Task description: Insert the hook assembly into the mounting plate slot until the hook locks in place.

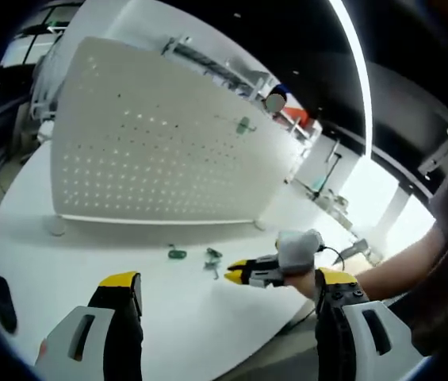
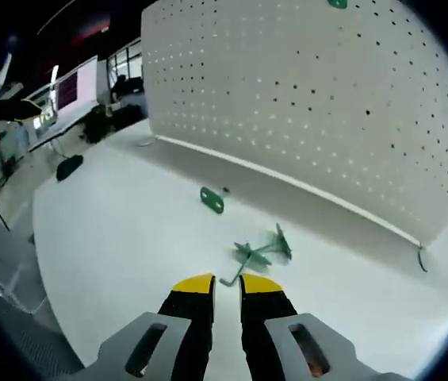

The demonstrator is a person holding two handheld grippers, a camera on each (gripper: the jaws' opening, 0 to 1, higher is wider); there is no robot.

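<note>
A white perforated panel [image 1: 156,143] stands upright on a white table [image 1: 65,254], resting on small feet. A small green piece [image 1: 244,125] is already fixed high on the panel's face; it also appears at the top edge of the right gripper view.

Two loose green parts lie on the table in front of the panel. The green hook assembly [image 2: 259,252], a wire piece with spread arms, lies just ahead of the right gripper [image 2: 227,287]. The small green mounting plate [image 2: 212,199] lies apart from it, nearer the panel's base. In the left gripper view both show as small green shapes mid-table, plate [image 1: 177,254] and hook [image 1: 212,258].

The right gripper's yellow-tipped jaws stand nearly closed, with only a narrow gap and nothing between them; their tips sit close to the hook's near end, contact not discernible. In the left gripper view it enters from the right, held by a person's gloved hand [image 1: 299,250].

The left gripper [image 1: 227,290] is held back from the work, its jaws spread wide and empty. A dark oval object [image 1: 1,298] lies near the table's edge.
</note>
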